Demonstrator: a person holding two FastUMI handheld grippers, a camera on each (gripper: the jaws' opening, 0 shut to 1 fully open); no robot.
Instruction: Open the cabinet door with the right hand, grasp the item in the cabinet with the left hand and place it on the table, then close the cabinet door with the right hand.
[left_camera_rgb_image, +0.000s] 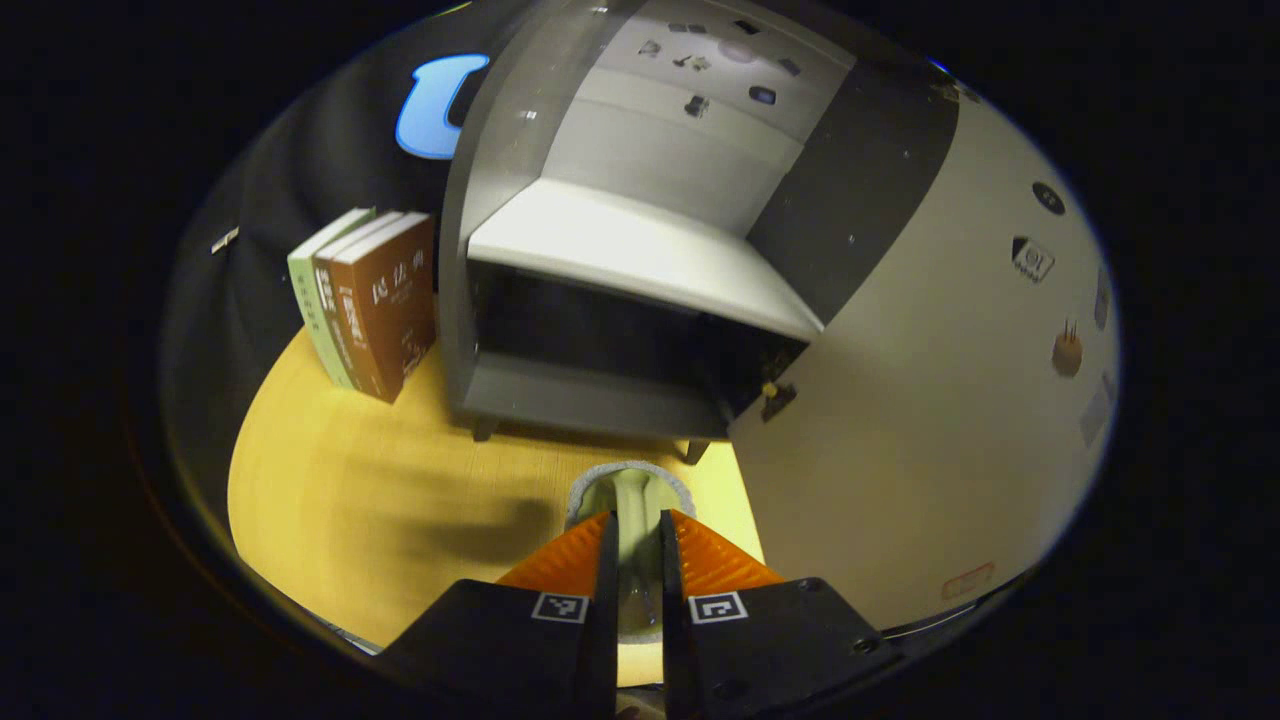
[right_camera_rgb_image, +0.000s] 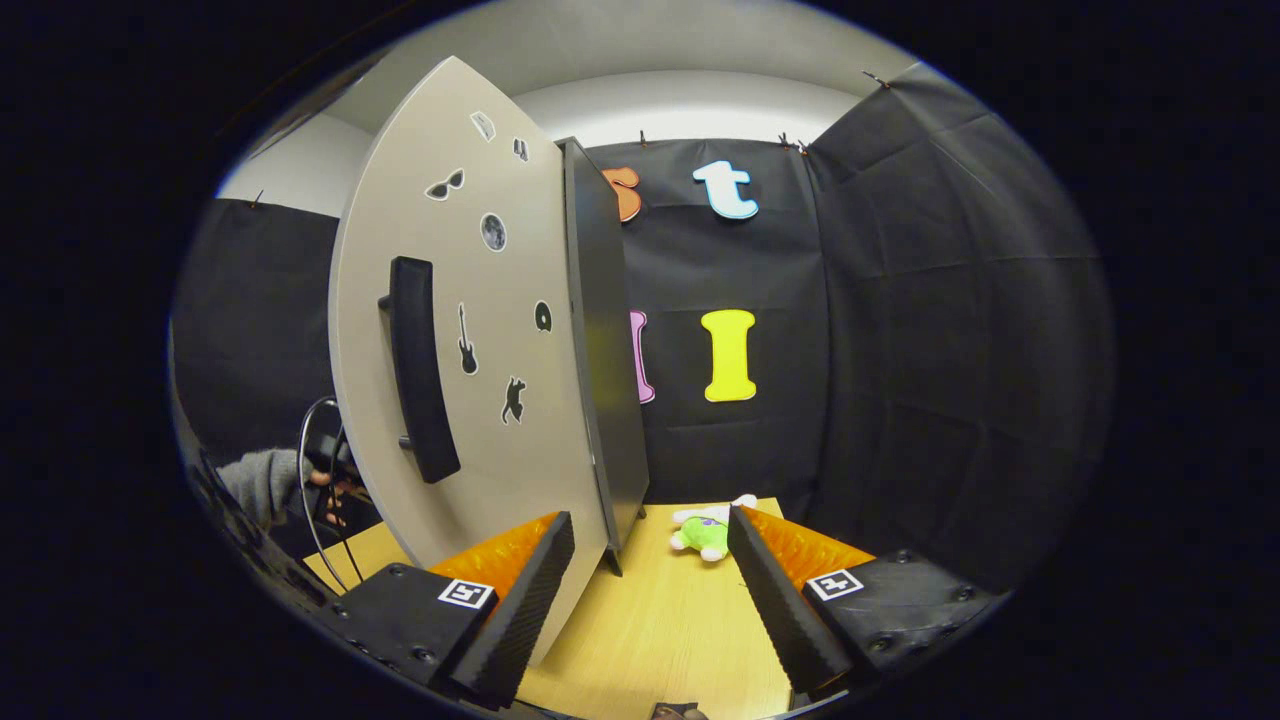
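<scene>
Ribbed left gripper (left_camera_rgb_image: 635, 545) clamped on pale rounded item (left_camera_rgb_image: 632, 500); right gripper (right_camera_rgb_image: 650, 560) apart beside smooth cabinet door (right_camera_rgb_image: 470, 330)

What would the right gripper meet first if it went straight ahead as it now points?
Probably nothing close: the open right gripper points over bare table, with the door just left of the line and the toy slightly right. Beyond stands the wall, though depth is unclear.
</scene>
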